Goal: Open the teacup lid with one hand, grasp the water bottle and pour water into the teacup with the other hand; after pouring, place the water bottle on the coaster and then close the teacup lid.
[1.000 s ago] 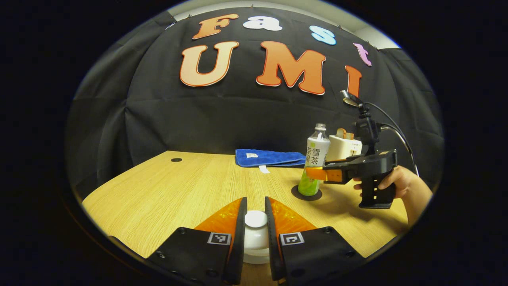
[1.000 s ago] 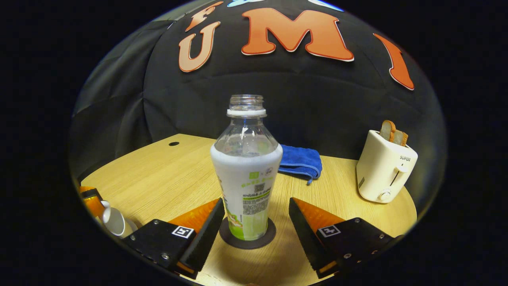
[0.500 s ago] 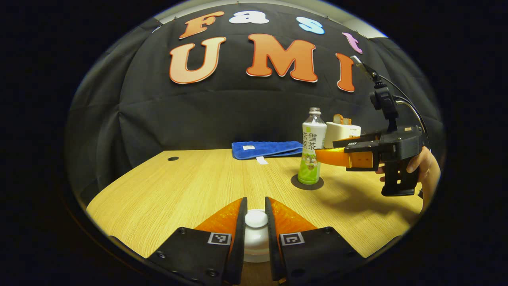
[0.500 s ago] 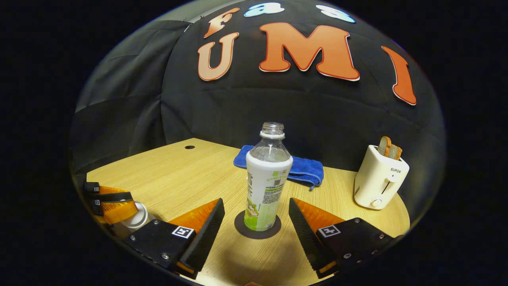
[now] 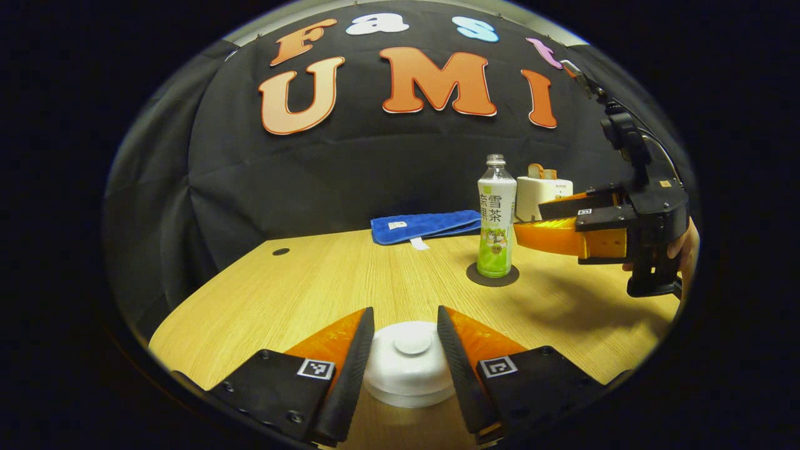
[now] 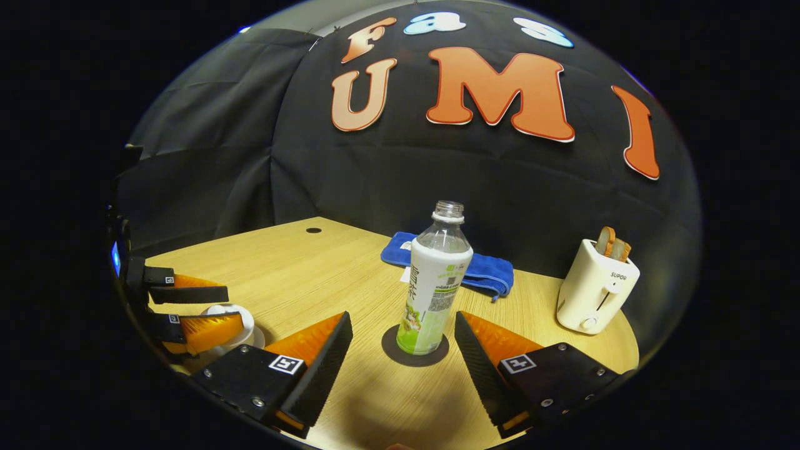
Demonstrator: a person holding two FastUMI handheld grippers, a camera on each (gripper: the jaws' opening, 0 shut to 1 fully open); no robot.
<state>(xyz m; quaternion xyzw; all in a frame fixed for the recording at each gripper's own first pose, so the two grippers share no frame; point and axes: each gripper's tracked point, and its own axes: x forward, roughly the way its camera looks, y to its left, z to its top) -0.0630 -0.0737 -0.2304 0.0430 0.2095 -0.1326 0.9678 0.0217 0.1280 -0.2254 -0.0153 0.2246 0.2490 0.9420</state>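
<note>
The white teacup lid (image 5: 409, 362) with its round knob sits flat on the cup between the fingers of my left gripper (image 5: 405, 319), which is open, its pads clear of the knob. The open-necked water bottle (image 6: 434, 281) stands upright on the dark round coaster (image 6: 415, 347). My right gripper (image 6: 402, 322) is open and sits back from the bottle, nothing between its fingers. In the left gripper view the bottle (image 5: 495, 219) and coaster (image 5: 492, 275) are to the right, with the right gripper (image 5: 528, 222) held by a hand beside them. The right gripper view has the left gripper (image 6: 231, 307) around the lid (image 6: 232, 314).
A white toaster (image 6: 594, 287) with bread in it stands at the table's right rear. A folded blue towel (image 6: 481, 269) lies behind the bottle against the cloth wall. The wooden table (image 5: 312, 281) has a small cable hole (image 5: 280, 252) at the back left.
My left gripper has opened and let go of the lid's knob, leaving the lid resting on the cup. The right gripper has drawn back from the bottle, staying open.
</note>
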